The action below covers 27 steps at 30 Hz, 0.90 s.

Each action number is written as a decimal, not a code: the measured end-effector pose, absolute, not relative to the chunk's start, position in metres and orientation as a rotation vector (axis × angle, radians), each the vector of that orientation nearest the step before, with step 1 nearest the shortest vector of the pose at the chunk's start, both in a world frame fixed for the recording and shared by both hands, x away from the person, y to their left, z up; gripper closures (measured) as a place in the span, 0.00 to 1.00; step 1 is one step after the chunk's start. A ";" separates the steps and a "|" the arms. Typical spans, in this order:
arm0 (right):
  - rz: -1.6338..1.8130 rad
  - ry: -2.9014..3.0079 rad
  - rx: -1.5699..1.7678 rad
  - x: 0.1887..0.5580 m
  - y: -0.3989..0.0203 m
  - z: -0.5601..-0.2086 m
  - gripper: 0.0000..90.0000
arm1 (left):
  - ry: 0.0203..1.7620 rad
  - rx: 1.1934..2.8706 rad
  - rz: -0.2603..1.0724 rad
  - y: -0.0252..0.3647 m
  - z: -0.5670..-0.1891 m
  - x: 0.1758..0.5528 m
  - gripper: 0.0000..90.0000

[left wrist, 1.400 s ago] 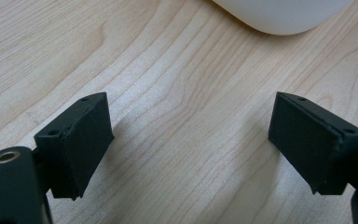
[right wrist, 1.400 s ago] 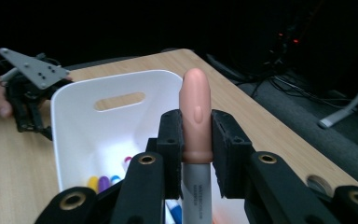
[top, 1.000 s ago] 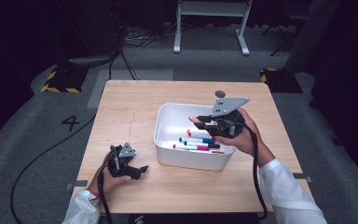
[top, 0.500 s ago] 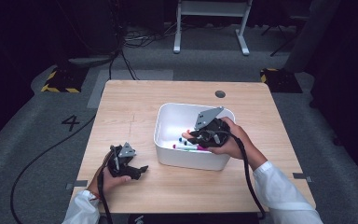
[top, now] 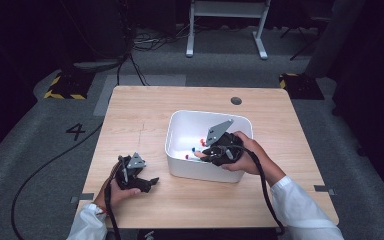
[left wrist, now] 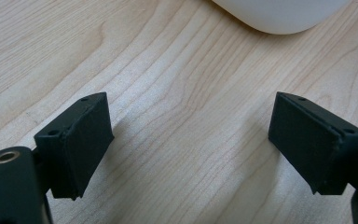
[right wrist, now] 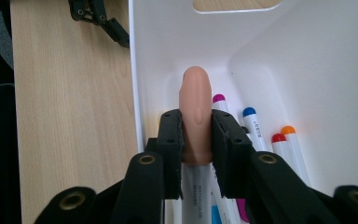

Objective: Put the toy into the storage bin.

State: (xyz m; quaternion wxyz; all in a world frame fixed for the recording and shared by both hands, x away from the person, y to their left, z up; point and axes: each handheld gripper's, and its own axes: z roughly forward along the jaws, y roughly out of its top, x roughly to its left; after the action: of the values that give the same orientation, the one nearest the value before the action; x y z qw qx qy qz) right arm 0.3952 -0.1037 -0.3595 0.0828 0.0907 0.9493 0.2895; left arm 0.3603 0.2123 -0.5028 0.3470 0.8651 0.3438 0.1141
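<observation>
A white bin [top: 180, 122] stands in the middle of the wooden table [top: 145, 110]. Several coloured markers [right wrist: 254, 123] lie on its floor. My right gripper [right wrist: 196, 126] is down inside the bin, shut on a peach, finger-shaped piece [right wrist: 195, 98] that sticks out past the pads above the markers. In the high view the right gripper [top: 205, 152] reaches in over the bin's near wall. My left gripper [top: 149, 182] rests on the table at the bin's front left. Its jaws [left wrist: 191, 140] are open over bare wood, with nothing between them.
The bin's rounded corner [left wrist: 279, 14] lies just ahead of the left gripper. A dark round hole [top: 236, 100] sits near the table's far edge. Cables trail from both grippers off the near edge. A white stand [top: 225, 20] is on the floor beyond.
The right gripper has come down from above the bin's right side into the bin, toward the markers, still holding the peach piece. The left gripper has stayed put.
</observation>
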 end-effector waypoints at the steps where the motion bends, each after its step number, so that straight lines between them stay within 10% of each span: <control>1: 0.859 2.830 0.272 0.395 -0.103 -0.360 0.83 | 0.893 2.244 0.295 0.212 -0.503 0.360 0.15; 27: 1.228 2.403 0.505 0.362 -0.224 -0.323 0.40 | 0.892 2.244 0.296 0.212 -0.503 0.360 0.15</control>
State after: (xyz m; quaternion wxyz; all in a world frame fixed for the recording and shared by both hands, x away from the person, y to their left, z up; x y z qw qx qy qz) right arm 0.3624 -0.2245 -0.3232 0.1968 0.1804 0.8582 0.4385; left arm 0.3603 0.2123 -0.5028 0.3470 0.8651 0.3438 0.1141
